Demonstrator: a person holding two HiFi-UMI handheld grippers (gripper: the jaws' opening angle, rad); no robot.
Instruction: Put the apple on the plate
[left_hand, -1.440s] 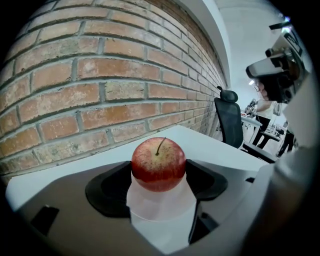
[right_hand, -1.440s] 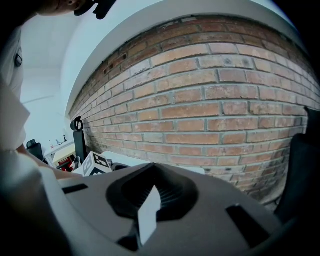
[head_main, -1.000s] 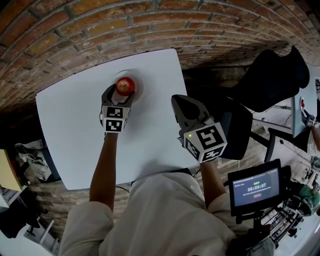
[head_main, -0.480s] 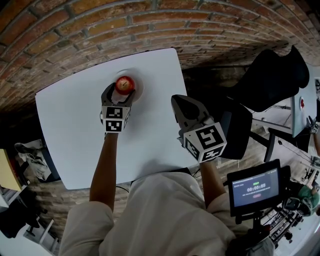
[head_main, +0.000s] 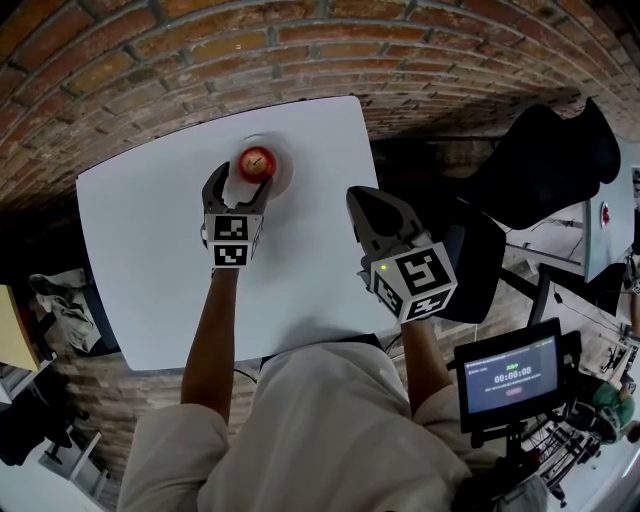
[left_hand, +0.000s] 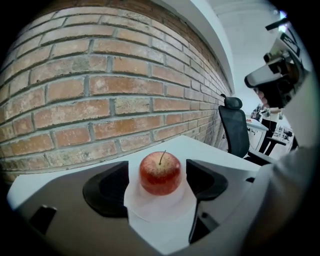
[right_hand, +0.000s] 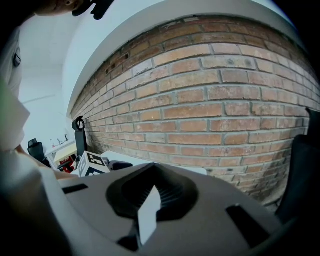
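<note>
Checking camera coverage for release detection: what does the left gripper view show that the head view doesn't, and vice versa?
Only the left gripper view: the left hand-held gripper has its jaws apart, with a gap on either side of the apple, and the apple's stem shows.
Only the head view: the right hand-held gripper, empty, near the table's right edge, and a timer screen.
Both: the apple sitting on the plate, the white table, and the brick wall.

One apple (head_main: 256, 161) sitting on one plate (head_main: 284, 171), one tabletop (head_main: 150, 280) carrying both, two claws showing (left claw (head_main: 240, 179), right claw (head_main: 362, 197)).
</note>
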